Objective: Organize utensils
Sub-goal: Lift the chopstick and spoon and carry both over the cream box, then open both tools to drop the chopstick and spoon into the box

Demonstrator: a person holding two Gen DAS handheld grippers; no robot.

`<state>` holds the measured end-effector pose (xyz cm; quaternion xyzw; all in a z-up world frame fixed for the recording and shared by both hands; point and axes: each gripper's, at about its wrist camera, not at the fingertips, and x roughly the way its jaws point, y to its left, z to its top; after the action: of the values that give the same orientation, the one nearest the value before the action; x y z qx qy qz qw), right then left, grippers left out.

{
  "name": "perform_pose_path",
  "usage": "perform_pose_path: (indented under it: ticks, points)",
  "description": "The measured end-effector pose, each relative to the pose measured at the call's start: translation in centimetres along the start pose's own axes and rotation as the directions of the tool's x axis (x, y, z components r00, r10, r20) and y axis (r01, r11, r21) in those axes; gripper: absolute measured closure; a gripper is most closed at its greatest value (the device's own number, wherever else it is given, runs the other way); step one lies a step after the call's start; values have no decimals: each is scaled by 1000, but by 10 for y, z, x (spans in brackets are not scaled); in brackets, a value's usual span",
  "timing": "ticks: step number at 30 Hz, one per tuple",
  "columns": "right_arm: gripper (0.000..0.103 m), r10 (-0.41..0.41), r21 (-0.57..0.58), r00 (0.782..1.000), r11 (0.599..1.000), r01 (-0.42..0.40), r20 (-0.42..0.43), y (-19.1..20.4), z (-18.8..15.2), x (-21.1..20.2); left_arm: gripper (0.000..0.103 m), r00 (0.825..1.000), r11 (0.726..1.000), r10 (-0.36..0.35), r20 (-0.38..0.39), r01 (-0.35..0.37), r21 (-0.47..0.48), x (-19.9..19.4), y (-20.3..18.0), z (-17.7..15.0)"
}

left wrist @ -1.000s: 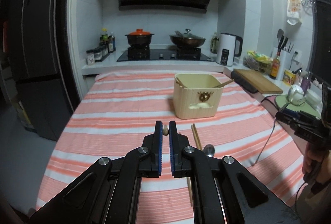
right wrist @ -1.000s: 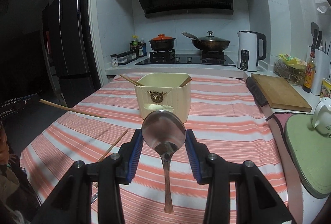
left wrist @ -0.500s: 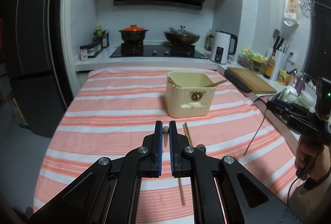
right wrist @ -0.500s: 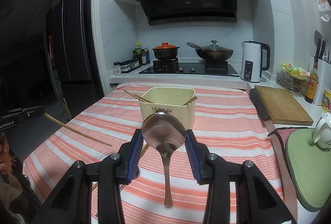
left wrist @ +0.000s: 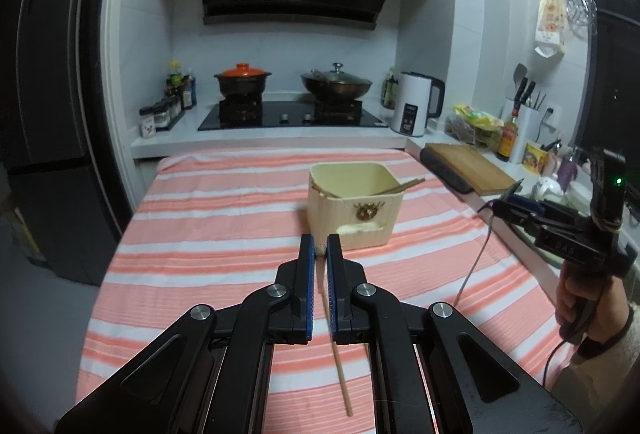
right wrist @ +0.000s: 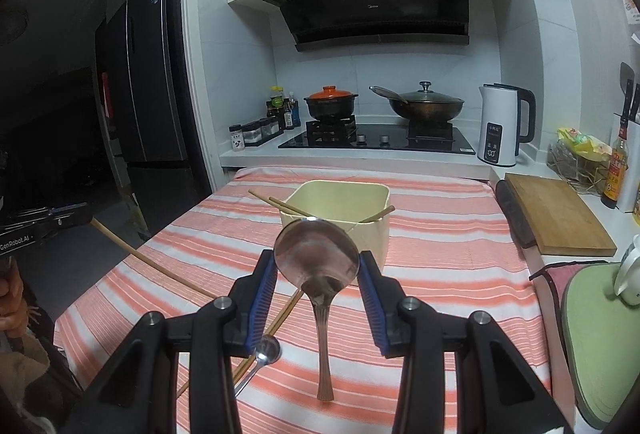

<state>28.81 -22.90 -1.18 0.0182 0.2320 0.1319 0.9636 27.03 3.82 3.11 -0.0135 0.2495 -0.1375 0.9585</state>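
While both grippers rose, spoon (right wrist: 316,258) and chopstick (left wrist: 338,362) stayed clamped.

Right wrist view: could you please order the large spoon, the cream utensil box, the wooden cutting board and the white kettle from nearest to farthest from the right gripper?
1. Large spoon, clamped in the right gripper.
2. Cream utensil box, straight ahead on the striped cloth.
3. Wooden cutting board, ahead to the right on the counter.
4. White kettle, farthest, right of the stove.

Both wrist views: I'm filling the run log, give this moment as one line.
left tool: shut on chopstick | right tool: shut on large spoon | cream bin: chopsticks inside | striped cloth: small spoon, chopstick
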Motion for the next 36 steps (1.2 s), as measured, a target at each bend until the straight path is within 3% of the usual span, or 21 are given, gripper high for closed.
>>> perform_pose_path:
  ticks: [6, 12, 16, 21, 28, 36]
  points:
    - [61, 39, 0, 999, 999, -39, 17, 1, 38, 13, 99, 997, 999, -45, 61, 45, 5, 8, -8, 53]
    - [61, 39, 2, 997, 999, -39, 66, -4, 93, 46, 99, 992, 998, -61, 109, 60, 17, 44, -21, 115]
    - [61, 12, 17, 991, 1000, -14, 132, -11, 129, 72, 99, 995, 998, -43, 86, 39, 47, 83, -32, 134]
    - [61, -28, 51, 985, 998, 19, 170, -24, 143, 116, 99, 999, 998, -48, -20, 49, 42, 140, -32, 129]
    - [61, -30, 105, 999, 994, 31, -11, -43, 120, 181, 99, 987, 996, -81, -140, 85, 17, 188, -29, 108]
    - [61, -44, 127, 983, 990, 68, -180, -54, 91, 210, 98, 970, 997, -79, -229, 80, -4, 223, -28, 85]
